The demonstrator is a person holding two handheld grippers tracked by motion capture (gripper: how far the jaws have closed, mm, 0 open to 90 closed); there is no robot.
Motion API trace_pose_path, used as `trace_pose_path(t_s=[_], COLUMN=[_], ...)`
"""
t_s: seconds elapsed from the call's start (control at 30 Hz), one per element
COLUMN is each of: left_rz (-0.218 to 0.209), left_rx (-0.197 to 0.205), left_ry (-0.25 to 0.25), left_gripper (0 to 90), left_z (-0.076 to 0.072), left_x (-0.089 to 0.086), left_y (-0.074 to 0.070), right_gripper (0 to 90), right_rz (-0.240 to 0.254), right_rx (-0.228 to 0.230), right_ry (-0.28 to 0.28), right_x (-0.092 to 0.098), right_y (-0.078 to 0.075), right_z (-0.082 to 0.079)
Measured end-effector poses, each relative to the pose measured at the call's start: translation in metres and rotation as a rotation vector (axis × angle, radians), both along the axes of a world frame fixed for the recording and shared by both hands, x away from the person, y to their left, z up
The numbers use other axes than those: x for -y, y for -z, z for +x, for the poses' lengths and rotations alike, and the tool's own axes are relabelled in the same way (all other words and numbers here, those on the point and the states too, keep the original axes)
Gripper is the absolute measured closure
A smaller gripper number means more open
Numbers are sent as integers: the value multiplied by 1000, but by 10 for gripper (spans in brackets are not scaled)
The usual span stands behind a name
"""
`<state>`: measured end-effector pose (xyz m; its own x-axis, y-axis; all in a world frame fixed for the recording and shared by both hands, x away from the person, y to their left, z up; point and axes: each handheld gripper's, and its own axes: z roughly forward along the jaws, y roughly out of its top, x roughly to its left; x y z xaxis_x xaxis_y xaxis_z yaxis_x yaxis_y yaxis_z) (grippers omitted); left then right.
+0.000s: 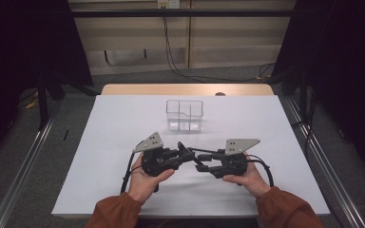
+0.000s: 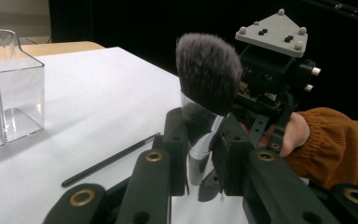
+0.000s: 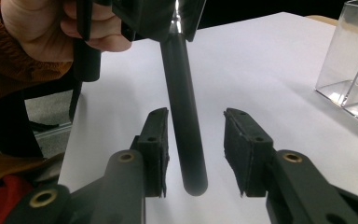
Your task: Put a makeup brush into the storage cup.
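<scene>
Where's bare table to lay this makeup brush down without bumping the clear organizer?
Bare white table lies to the left of the left gripper, and to the right of the right gripper out to the table edge. Crowded: between the grippers and the clear organizer, where a thin brush lies, and the middle, where the makeup brush is held.

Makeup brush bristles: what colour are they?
Dark grey-brown with paler tips, on the fluffy makeup brush head; clearest in the left gripper view.

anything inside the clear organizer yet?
The compartments of the clear organizer that face the cameras look empty: bare walls and floor. Its far side is cut off in both gripper views. The makeup brush is clamped in the left gripper.
</scene>
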<state>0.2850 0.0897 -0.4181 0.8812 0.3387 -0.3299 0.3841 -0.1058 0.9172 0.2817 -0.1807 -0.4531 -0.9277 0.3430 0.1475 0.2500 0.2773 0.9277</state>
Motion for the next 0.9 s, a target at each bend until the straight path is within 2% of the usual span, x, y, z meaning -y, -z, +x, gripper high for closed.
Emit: trace_pose_path(t_s=[0.3,0.37,0.67,0.73,0.9], left_rz=[10,11,14,22,15], left_rx=[17,20,28,30,32], left_ry=[-20,-22,-32,-32,-45], left_gripper=[770,770,771,771,771], left_z=[2,2,3,3,3], left_x=[-3,-3,-7,-8,-10], left_y=[0,0,-2,-2,-3], right_gripper=[373,327,165,105,40], right_rz=[12,15,25,22,26], right_rx=[-11,-29,-40,-27,-31], right_ry=[27,36,62,70,83], right_x=[2,2,4,5,8], right_y=[-1,-1,-4,-4,-5], right_z=[1,2,3,2,3])
